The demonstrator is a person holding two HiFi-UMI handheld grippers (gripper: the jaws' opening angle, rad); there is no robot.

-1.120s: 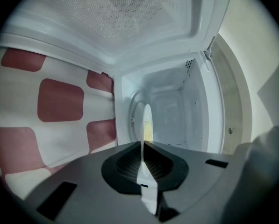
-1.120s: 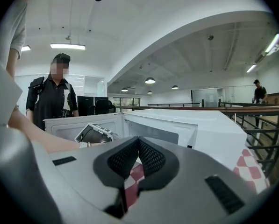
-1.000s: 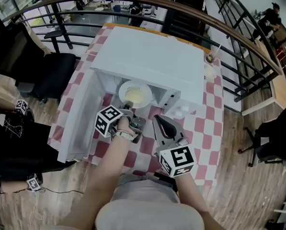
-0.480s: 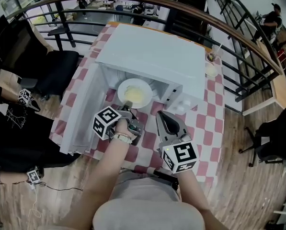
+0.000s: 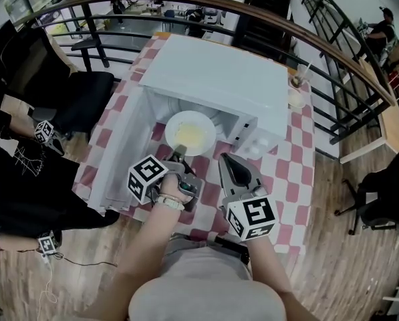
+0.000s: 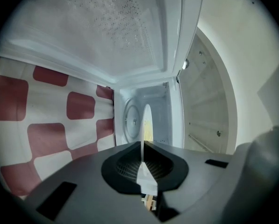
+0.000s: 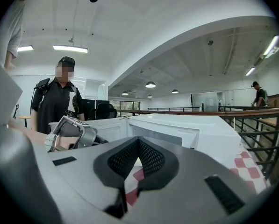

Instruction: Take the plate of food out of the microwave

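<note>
A white plate [image 5: 190, 134] with yellow food sits half out of the mouth of the white microwave [image 5: 219, 72], whose door [image 5: 122, 156] hangs open to the left. My left gripper [image 5: 180, 152] is shut on the plate's near rim. In the left gripper view the plate [image 6: 146, 120] stands edge-on between the closed jaws [image 6: 143, 171], with the glass turntable [image 6: 129, 120] behind it. My right gripper [image 5: 228, 162] hovers just right of the plate, shut and empty. In the right gripper view, the right gripper [image 7: 138, 160] faces the microwave [image 7: 176, 127].
The microwave stands on a red-and-white checked tablecloth [image 5: 289, 172]. Two cups [image 5: 294, 92] stand at the table's back right by a curved railing [image 5: 333, 52]. A black chair [image 5: 85, 95] and a person in black [image 5: 15, 179] are to the left.
My left gripper has drawn back a little toward me with the plate, which now shows further out of the microwave. The right gripper has hardly moved.
</note>
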